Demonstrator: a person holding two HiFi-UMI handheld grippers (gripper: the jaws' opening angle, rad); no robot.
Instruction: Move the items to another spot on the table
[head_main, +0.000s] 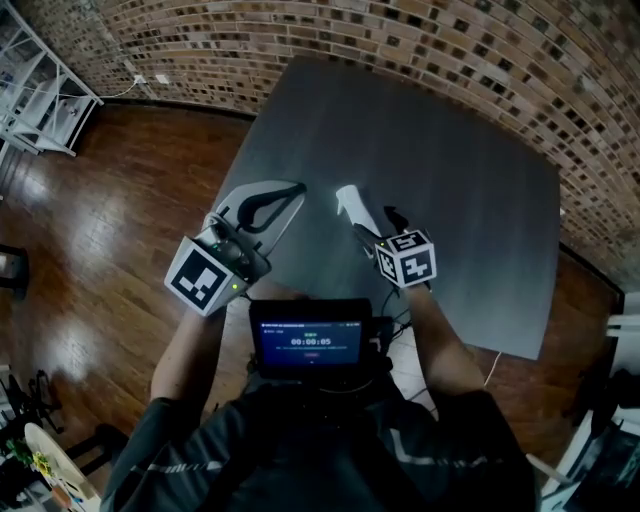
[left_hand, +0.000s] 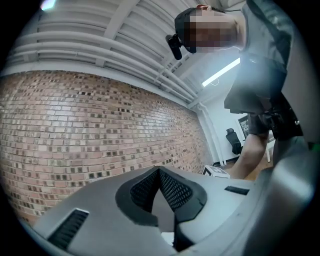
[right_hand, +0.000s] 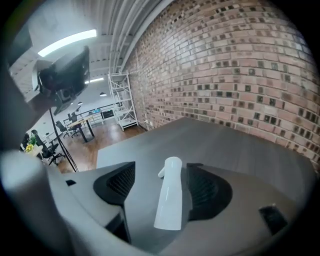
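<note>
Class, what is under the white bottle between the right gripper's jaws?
Grey table shows under the white bottle, between the right gripper's open jaws. The patch beneath its base is covered.

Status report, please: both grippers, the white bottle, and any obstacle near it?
Left gripper shut, empty. Right gripper open, white bottle between its jaws, not gripped. No other thing seen on the table near it.

White spray bottle (right_hand: 170, 195), dark grey table (head_main: 450, 160), mottled red-brown brick wall (head_main: 480, 50), glossy brown wooden floor (head_main: 100, 200).
</note>
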